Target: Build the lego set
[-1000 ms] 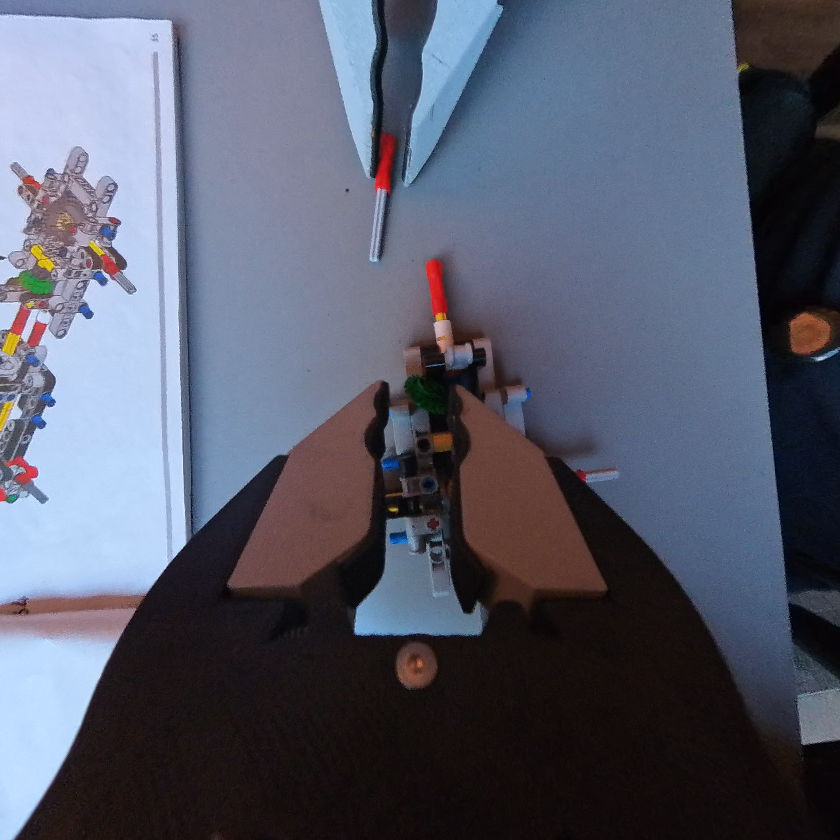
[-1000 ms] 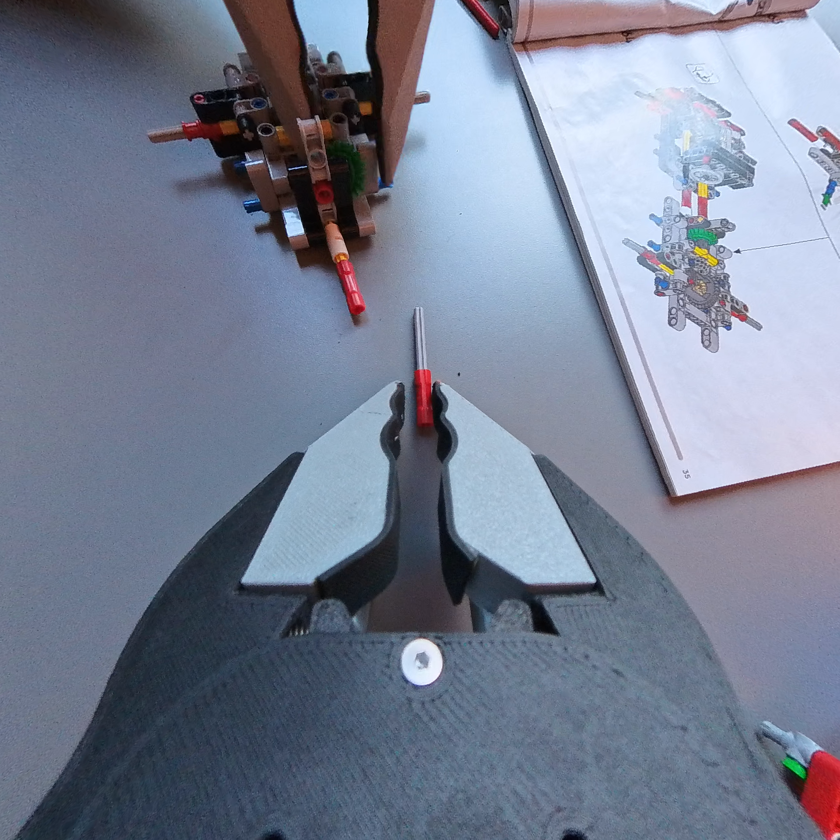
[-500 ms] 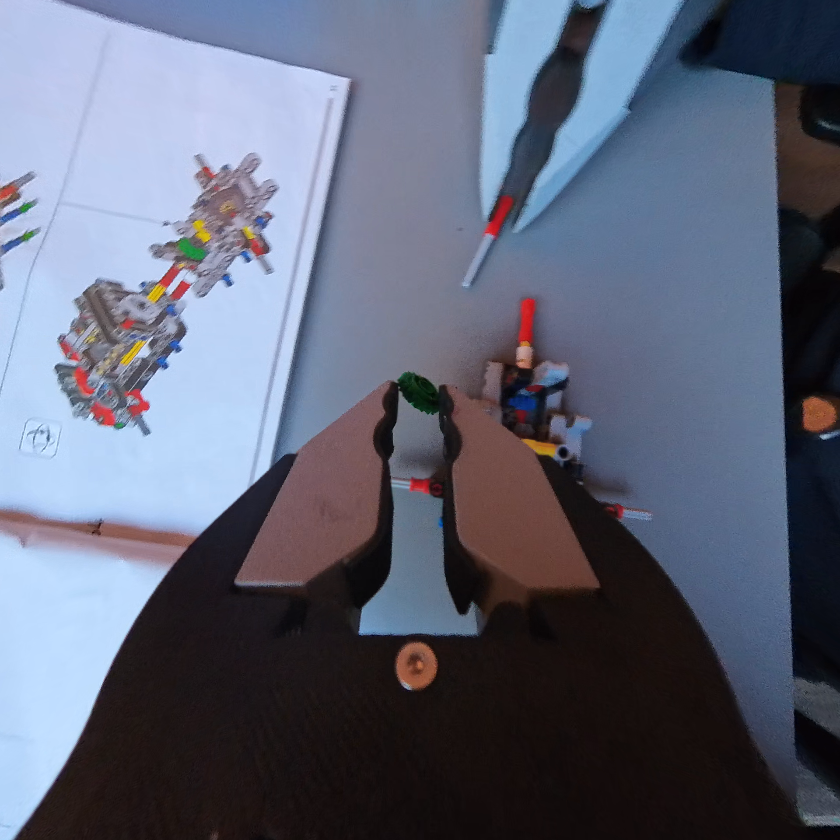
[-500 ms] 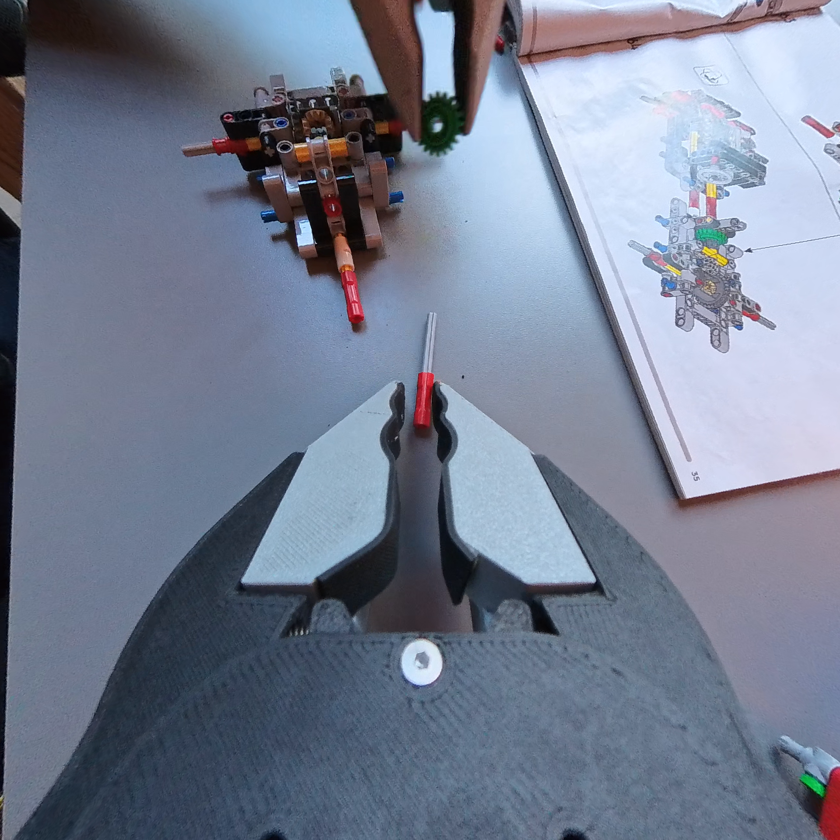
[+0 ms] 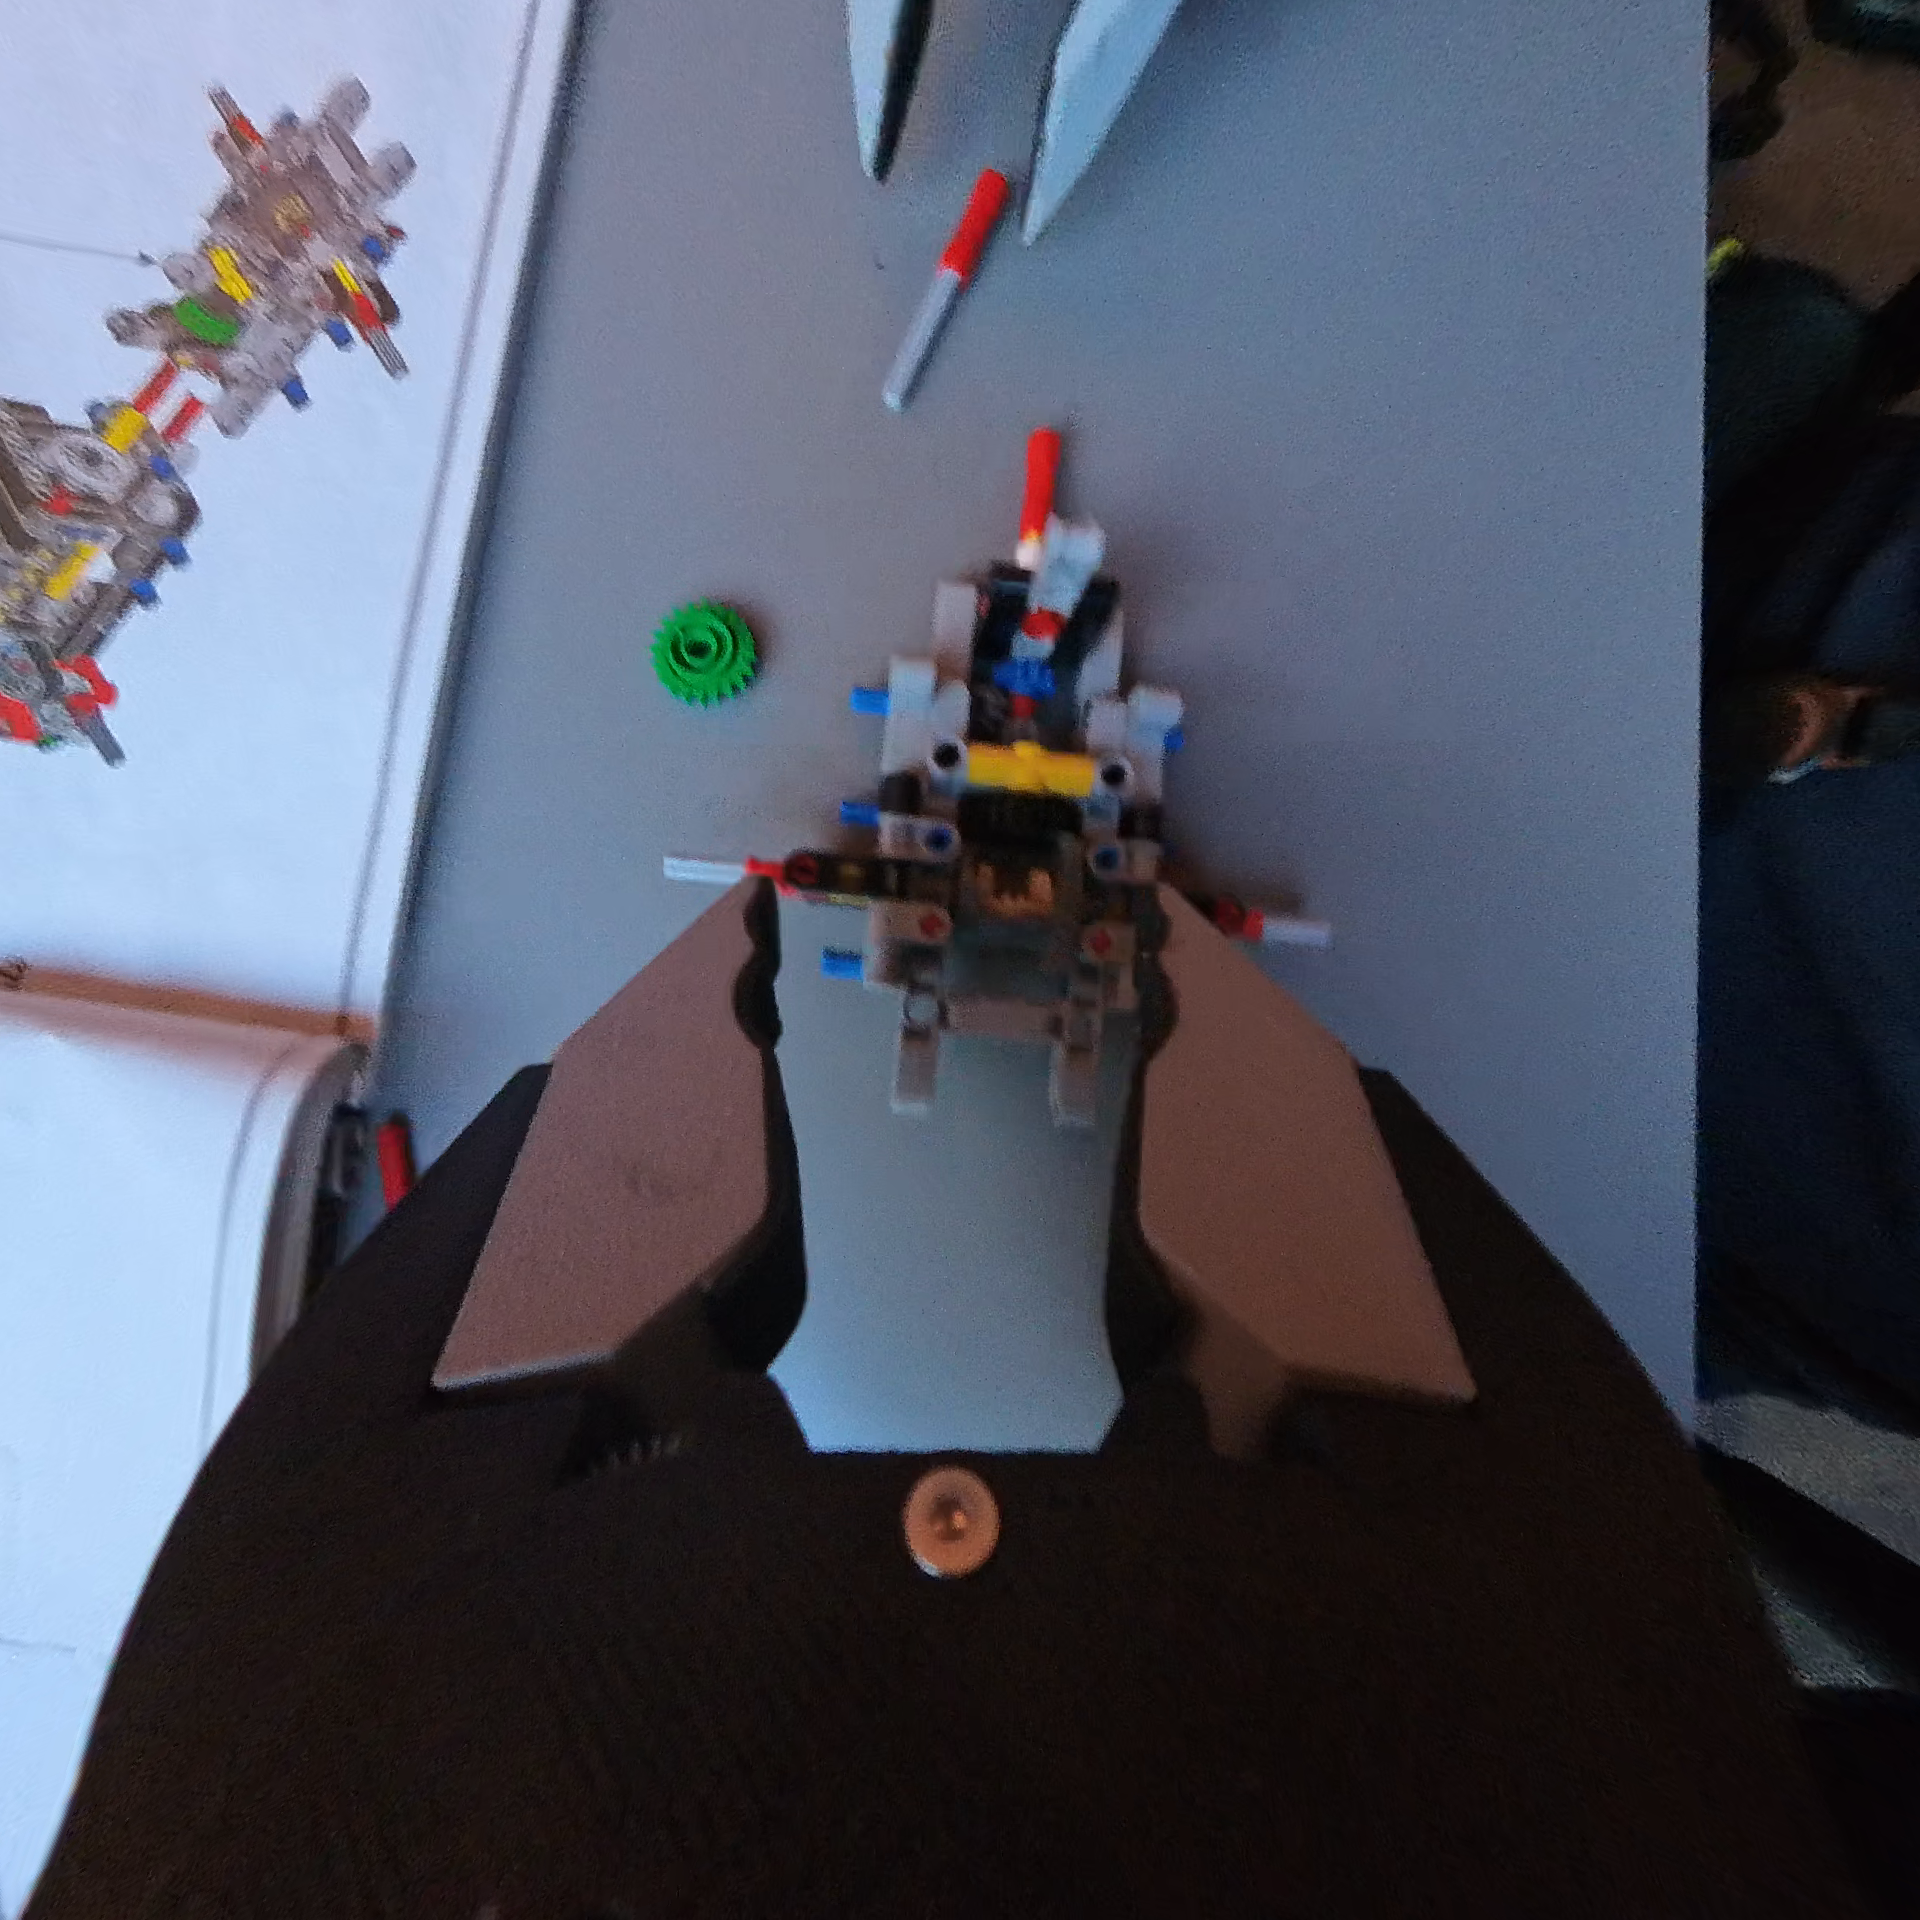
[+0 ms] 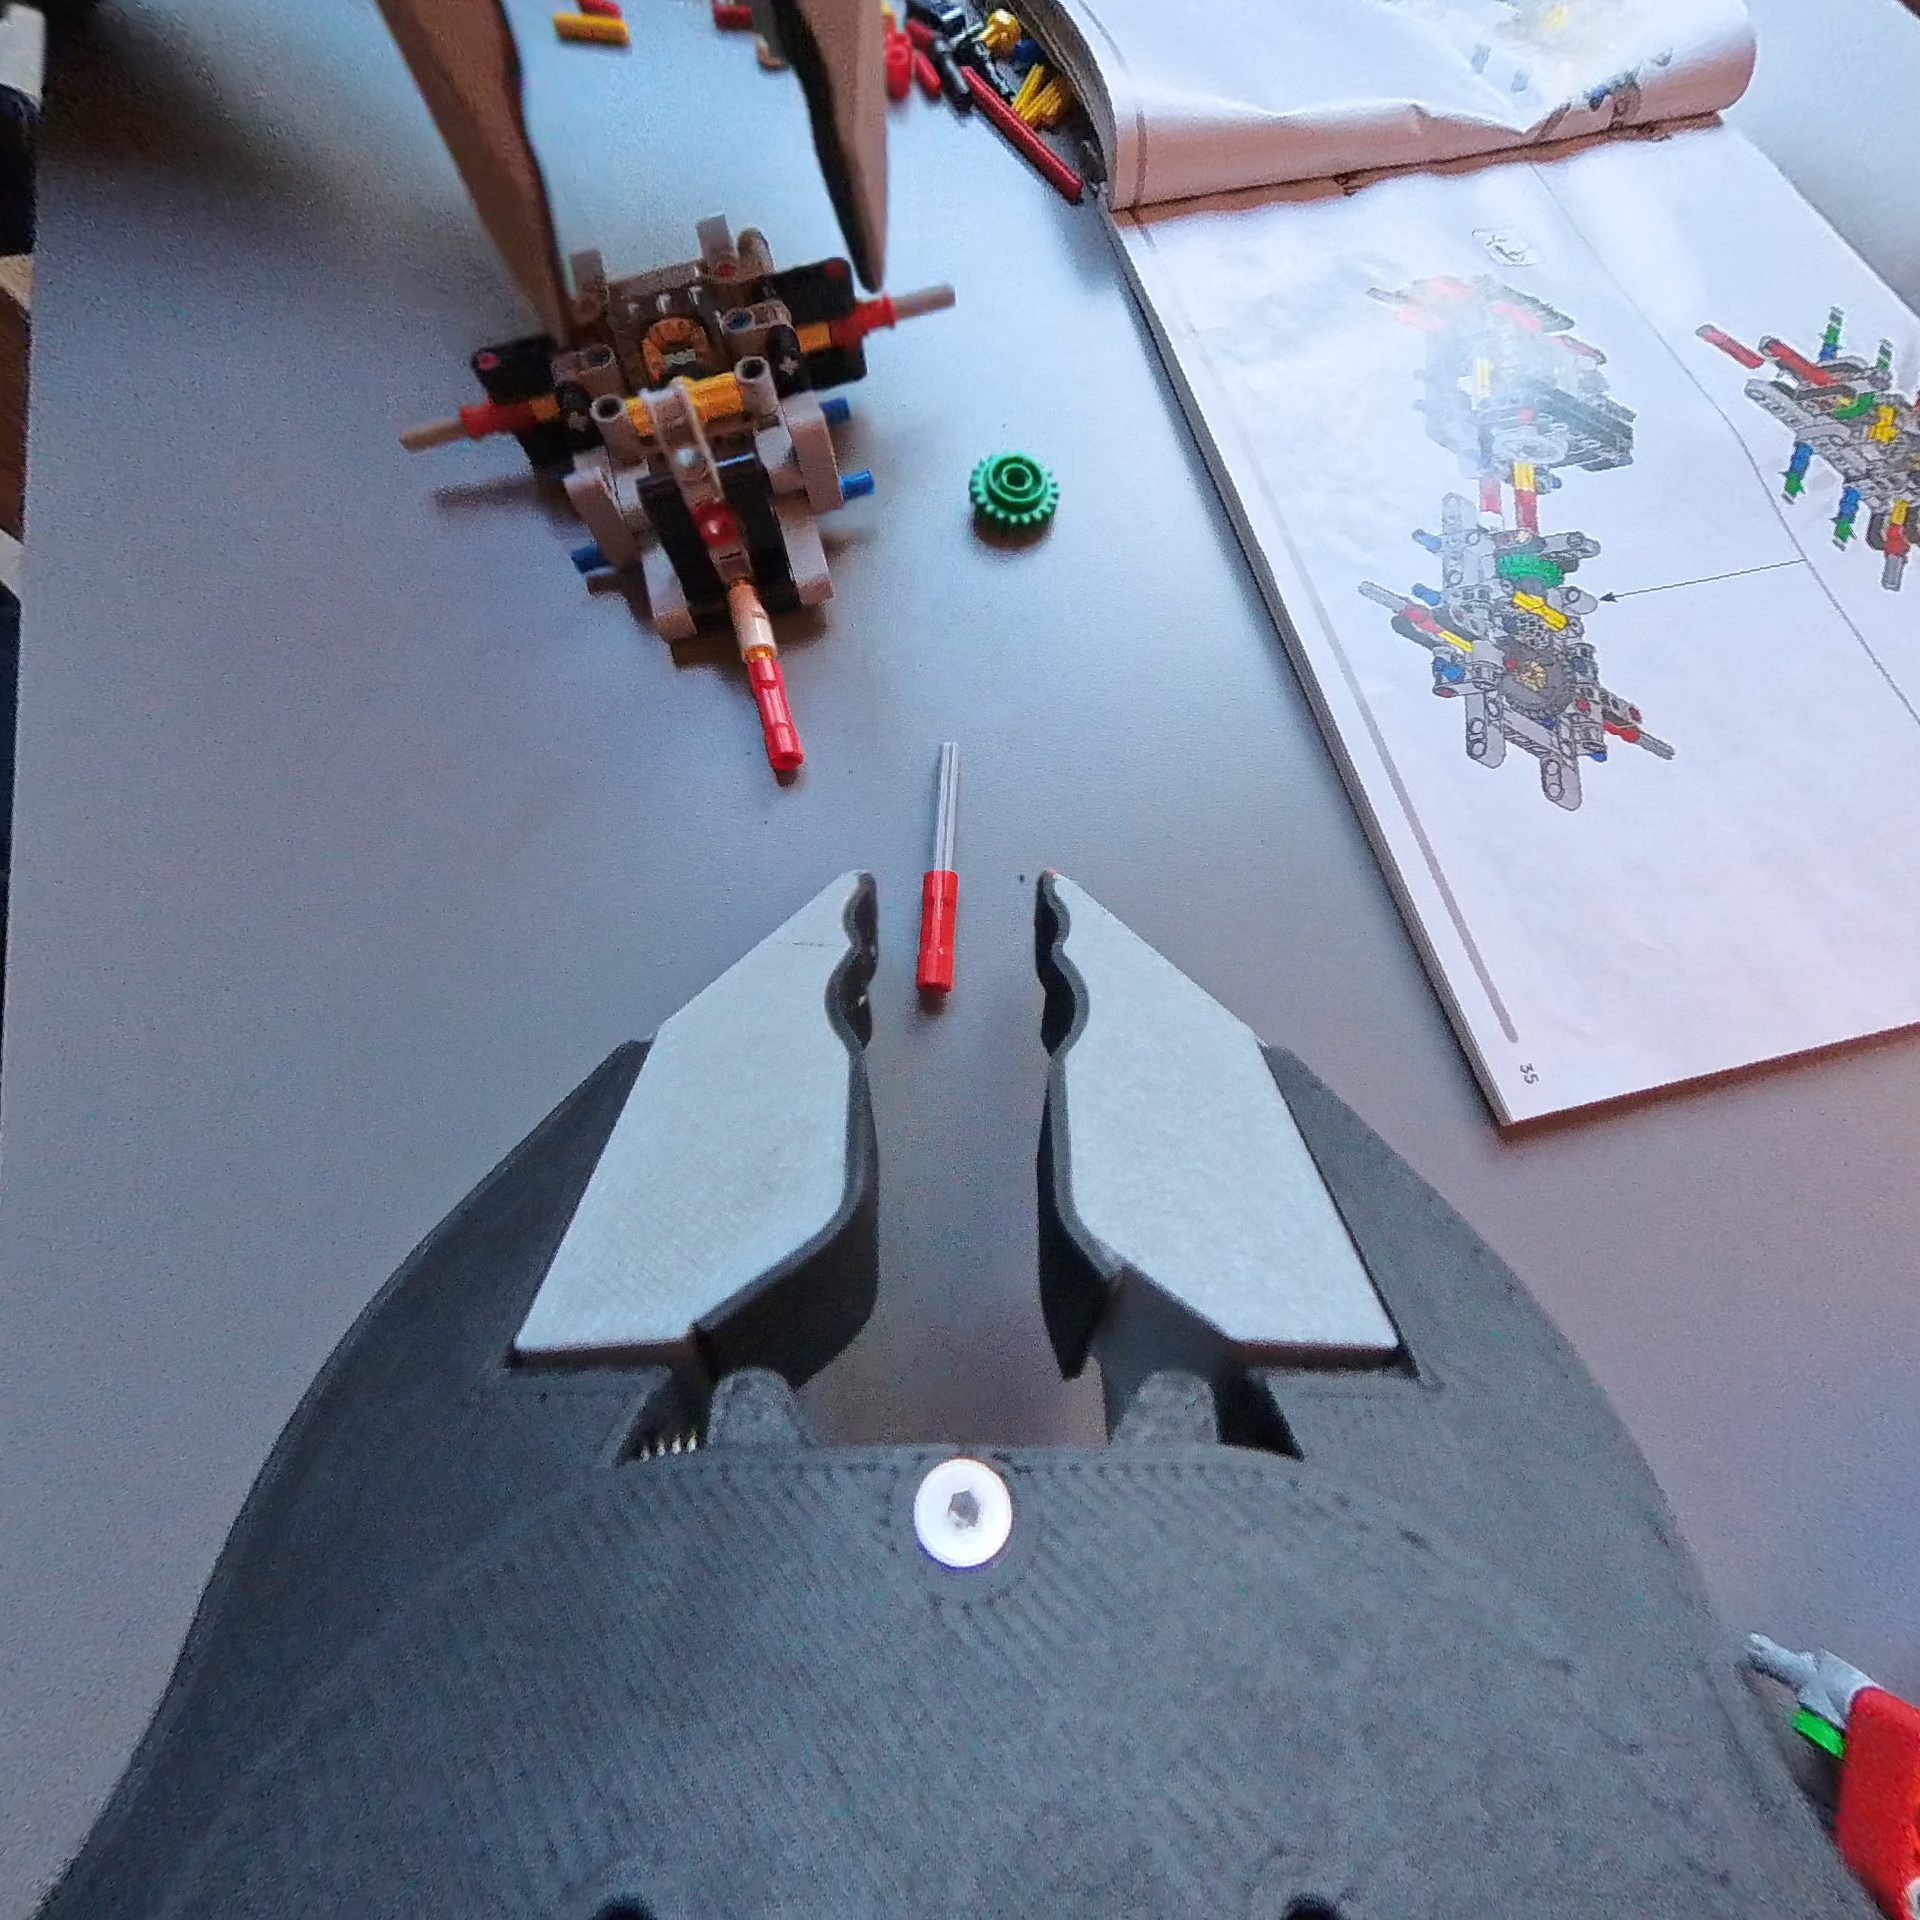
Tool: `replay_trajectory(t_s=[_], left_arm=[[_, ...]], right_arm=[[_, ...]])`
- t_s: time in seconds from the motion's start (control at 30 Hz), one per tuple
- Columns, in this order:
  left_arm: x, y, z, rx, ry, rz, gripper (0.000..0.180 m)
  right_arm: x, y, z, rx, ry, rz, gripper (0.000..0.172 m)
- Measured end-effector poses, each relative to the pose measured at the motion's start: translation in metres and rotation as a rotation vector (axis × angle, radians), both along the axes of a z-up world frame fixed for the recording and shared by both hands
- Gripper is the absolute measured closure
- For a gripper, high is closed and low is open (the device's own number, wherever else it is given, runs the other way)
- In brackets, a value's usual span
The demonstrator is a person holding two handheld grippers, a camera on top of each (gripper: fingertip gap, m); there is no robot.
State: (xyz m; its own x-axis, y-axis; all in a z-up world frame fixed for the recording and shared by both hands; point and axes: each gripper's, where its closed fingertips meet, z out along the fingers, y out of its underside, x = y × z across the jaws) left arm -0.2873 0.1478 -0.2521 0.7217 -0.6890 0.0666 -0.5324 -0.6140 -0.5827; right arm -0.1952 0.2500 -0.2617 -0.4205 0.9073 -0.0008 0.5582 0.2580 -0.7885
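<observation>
The partly built lego assembly (image 5: 1023, 821) stands on the grey table (image 5: 1403, 623). My left gripper (image 5: 961, 909) is open wide and straddles its near end; a gap shows at the left finger (image 5: 665, 1091). It also shows in the right wrist view (image 6: 712, 301), behind the assembly (image 6: 686, 436). A green gear (image 5: 707, 652) lies loose on the table left of the assembly, also in the right wrist view (image 6: 1013, 496). My right gripper (image 6: 956, 888) is open. A red and grey axle (image 6: 935, 914) lies on the table between its fingers, untouched, also in the left wrist view (image 5: 945, 281).
The open instruction booklet (image 6: 1558, 623) lies beside the work area, also in the left wrist view (image 5: 260, 520). Several loose pieces (image 6: 987, 73) lie at its far end. A red piece (image 6: 1881, 1787) sits near my right gripper's body. The table edge (image 5: 1704, 727) runs along the right. The gap from one gripper's tips to the other's is roughly 15 cm. To reach the green gear (image 5: 707, 652) in a straight line is about 6 cm for my left fingers, about 11 cm for my right. It turns up in the right wrist view (image 6: 1009, 483) as well.
My left gripper lifted the green gear off the assembly, let it go on the table, opened wide and came back around the assembly. My right gripper opened and the axle now lies free.
</observation>
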Motion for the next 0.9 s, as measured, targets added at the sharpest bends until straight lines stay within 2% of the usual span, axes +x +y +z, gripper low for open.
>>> replay_trajectory(t_s=[0.17,0.37,0.5,0.6,0.7,0.77,0.87,0.9], left_arm=[[-0.017,-0.015,0.001,0.046,0.050,0.056,0.111],[-0.026,-0.022,0.003,0.096,0.128,0.030,0.106],[-0.032,-0.030,-0.001,0.023,0.078,0.014,0.100],[-0.036,-0.040,0.004,0.014,0.086,-0.024,0.098],[-0.034,-0.054,0.017,0.006,0.017,-0.047,0.096],[-0.039,-0.063,0.008,-0.051,0.029,-0.041,0.089],[-0.043,-0.068,-0.022,-0.122,0.100,-0.028,0.095],[-0.039,-0.062,-0.024,-0.085,0.100,-0.028,0.097]], right_arm=[[-0.010,-0.030,0.015,-0.041,0.067,0.068,0.142],[-0.027,-0.078,0.010,-0.027,0.044,0.156,0.142],[-0.038,-0.093,0.007,-0.055,0.008,0.147,0.140],[-0.042,-0.101,0.005,-0.106,-0.034,0.149,0.126],[-0.044,-0.106,0.004,-0.134,-0.055,0.147,0.119],[-0.047,-0.110,0.005,-0.145,-0.057,0.150,0.118],[-0.055,-0.119,-0.002,-0.136,-0.104,0.157,0.111],[-0.057,-0.122,-0.006,-0.120,-0.120,0.157,0.109]])
